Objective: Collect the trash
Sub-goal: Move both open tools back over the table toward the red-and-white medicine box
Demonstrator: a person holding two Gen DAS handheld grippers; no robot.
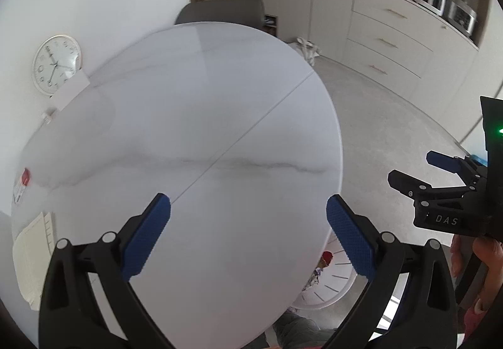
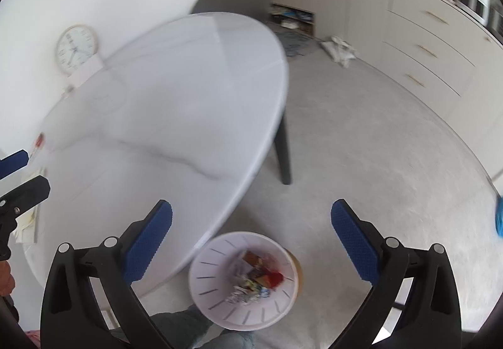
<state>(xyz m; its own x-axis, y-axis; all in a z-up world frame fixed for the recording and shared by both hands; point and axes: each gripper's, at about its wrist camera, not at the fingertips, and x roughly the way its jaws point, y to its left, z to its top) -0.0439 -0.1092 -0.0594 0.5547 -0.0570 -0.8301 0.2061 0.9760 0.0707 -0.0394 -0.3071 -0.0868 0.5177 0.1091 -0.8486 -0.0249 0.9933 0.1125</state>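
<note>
Right gripper [image 2: 251,217] (jaws wide) above trash bin [image 2: 217,314]

Round white marble desk [image 1: 195,116] carries papers [image 1: 30,257] and a small red-white packet [image 1: 22,180] at its left edge. Clock [image 1: 56,63] leans at the far edge. White bin [image 2: 245,279] with trash stands on the floor [image 2: 377,144].

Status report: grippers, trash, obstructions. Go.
Left gripper open, empty, over table. Right gripper open, empty, above bin holding trash. Nothing in the way.
</note>
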